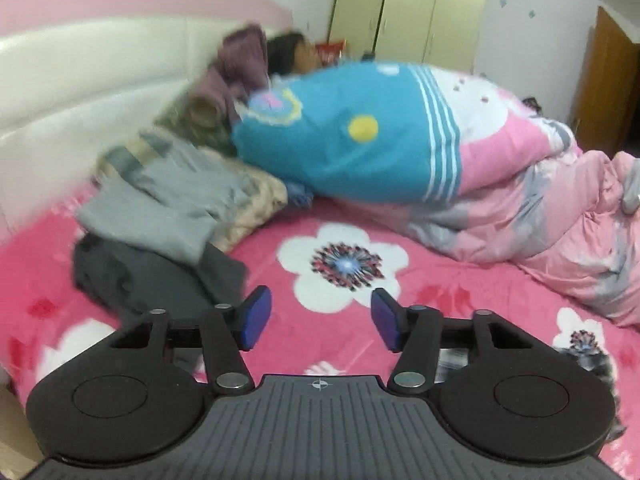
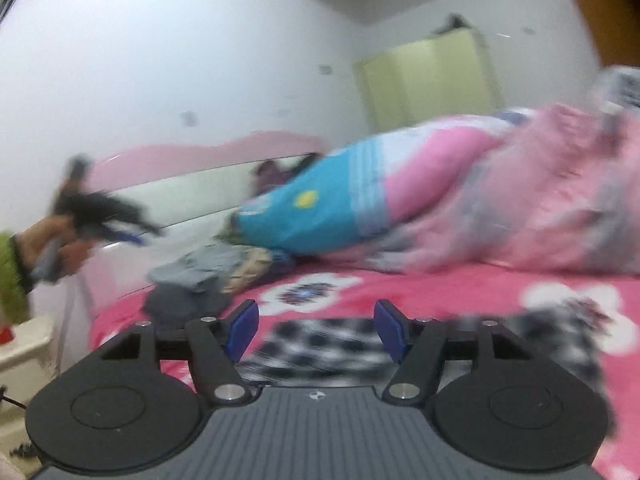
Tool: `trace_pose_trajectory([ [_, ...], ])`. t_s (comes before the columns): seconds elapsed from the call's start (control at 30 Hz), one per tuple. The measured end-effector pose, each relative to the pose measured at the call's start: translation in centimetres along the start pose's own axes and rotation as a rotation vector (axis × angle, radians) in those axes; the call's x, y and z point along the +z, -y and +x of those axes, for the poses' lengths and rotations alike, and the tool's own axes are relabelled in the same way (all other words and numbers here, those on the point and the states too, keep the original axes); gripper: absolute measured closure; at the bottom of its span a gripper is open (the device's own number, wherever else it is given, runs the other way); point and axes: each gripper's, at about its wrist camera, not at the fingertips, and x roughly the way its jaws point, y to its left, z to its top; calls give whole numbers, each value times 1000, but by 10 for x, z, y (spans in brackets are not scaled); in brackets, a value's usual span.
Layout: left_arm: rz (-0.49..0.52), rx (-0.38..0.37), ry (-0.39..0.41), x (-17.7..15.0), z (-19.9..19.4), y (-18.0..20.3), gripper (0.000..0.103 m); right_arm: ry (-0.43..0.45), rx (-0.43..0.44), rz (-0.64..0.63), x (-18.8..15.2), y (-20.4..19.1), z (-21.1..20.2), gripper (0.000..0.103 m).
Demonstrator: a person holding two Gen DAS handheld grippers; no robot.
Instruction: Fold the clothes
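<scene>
Checkered cloth: flat, long axis left-right | left gripper, right gripper: fingers apart, empty

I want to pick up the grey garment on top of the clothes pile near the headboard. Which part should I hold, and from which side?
Take the grey garment by its near, lower edge, which hangs loose over the dark garment. Come from the open side of the pink floral bedspread, since the headboard and blue quilt block the others. The left gripper looks open and empty.
</scene>
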Motion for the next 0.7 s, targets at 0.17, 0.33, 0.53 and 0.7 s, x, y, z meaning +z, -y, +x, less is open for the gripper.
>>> trace_pose_trajectory([
  [0.17,26,-36,-80,-84,18,14,45,-87,-202,250,-28,62,-33,36],
  [0.33,-65,-80,-157,-152,56,23,46,-182,-330,432,-43,102,-45,36],
  [0.53,-76,-186,-114,-166,70,40,46,-254,-155,273,-2,64,38,36],
  [0.7,-75,-201,-105,-177,93,47,50,-405,98,173,24,-3,168,37],
])
